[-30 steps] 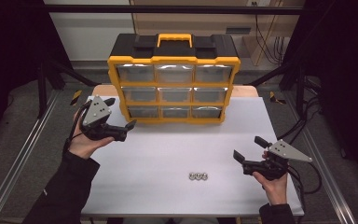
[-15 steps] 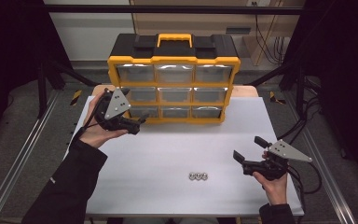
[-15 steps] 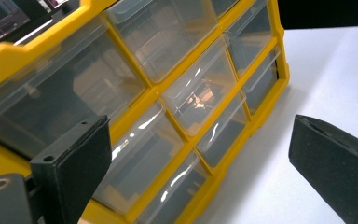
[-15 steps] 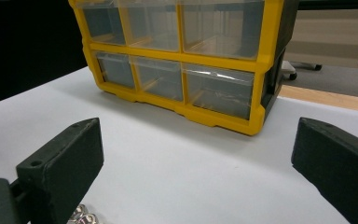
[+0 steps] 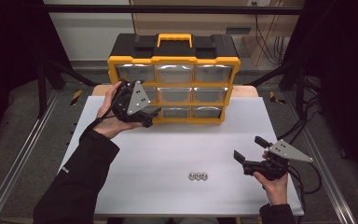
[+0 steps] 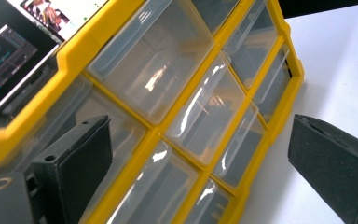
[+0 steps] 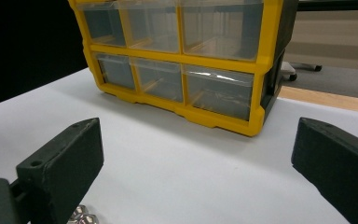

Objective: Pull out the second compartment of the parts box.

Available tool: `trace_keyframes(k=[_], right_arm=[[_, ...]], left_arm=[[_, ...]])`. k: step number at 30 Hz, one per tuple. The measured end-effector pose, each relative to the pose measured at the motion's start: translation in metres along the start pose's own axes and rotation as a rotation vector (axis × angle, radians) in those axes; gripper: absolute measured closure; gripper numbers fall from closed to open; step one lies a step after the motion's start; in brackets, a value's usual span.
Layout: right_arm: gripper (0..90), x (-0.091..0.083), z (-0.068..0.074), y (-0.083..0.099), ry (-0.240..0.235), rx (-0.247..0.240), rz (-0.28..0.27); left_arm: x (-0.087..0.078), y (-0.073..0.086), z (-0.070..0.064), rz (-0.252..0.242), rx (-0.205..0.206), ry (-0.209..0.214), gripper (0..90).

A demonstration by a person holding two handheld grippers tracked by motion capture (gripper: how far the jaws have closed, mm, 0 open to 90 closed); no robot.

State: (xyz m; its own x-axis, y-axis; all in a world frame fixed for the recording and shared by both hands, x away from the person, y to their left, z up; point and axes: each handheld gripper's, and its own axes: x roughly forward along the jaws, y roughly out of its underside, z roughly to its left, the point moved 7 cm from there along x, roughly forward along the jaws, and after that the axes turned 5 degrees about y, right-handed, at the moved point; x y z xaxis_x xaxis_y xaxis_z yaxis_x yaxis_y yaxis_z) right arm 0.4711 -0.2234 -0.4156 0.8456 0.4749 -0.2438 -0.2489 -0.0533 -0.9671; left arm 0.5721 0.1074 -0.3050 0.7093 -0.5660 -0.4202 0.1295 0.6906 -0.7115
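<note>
Three small silver metal nuts (image 5: 198, 176) sit near the worktop's (image 5: 168, 149) front edge, just left of your right claw (image 5: 247, 151), jaws apart. Your left claw (image 5: 153, 115), also apart, is at the yellow-framed organiser with clear plastic drawers (image 5: 175, 88), probably its lower-left drawer. Risk: tilted approach, pad slips off the slick front or shoves the cabinet back. No readable labels.
</note>
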Motion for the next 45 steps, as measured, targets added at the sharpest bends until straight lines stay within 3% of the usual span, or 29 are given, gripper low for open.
trace_keyframes(k=[2,6,8,10,12,18,20,27,32,36,45], right_arm=[[2.6,0.000,0.000,0.000,0.000,-0.001,-0.001],[2.5,0.000,0.000,0.000,0.000,-0.004,-0.001],[2.5,0.000,0.000,0.000,0.001,-0.003,0.000],[2.5,0.000,0.000,0.000,0.000,-0.002,0.000],[2.5,0.000,0.000,0.000,-0.002,-0.003,0.002],[2.5,0.000,0.000,-0.001,-0.001,-0.004,-0.003],[2.5,-0.001,0.000,-0.001,-0.002,-0.003,-0.002],[2.5,-0.001,0.000,-0.001,-0.002,-0.008,-0.004],[2.5,-0.001,0.001,-0.001,-0.005,-0.010,-0.006],[2.5,-0.001,0.001,-0.002,-0.004,-0.010,-0.006],[2.4,-0.001,0.002,-0.002,-0.010,-0.003,-0.001]], left_arm=[[0.005,-0.003,0.001,0.025,0.051,-0.007,6.0],[0.010,-0.007,0.001,0.023,0.071,-0.004,6.4],[0.014,-0.012,0.003,0.037,0.119,-0.010,6.8],[0.016,-0.014,0.002,0.030,0.121,-0.014,7.0],[0.020,-0.018,0.004,0.046,0.172,-0.027,8.0],[0.029,-0.027,0.002,0.045,0.229,-0.038,9.1],[0.034,-0.031,0.003,0.060,0.269,-0.054,9.3],[0.042,-0.035,0.010,0.059,0.314,-0.097,10.5],[0.045,-0.037,0.015,0.050,0.344,-0.110,12.4],[0.051,-0.038,0.020,0.034,0.390,-0.121,15.4],[0.062,-0.039,0.021,0.031,0.447,-0.136,21.6]])
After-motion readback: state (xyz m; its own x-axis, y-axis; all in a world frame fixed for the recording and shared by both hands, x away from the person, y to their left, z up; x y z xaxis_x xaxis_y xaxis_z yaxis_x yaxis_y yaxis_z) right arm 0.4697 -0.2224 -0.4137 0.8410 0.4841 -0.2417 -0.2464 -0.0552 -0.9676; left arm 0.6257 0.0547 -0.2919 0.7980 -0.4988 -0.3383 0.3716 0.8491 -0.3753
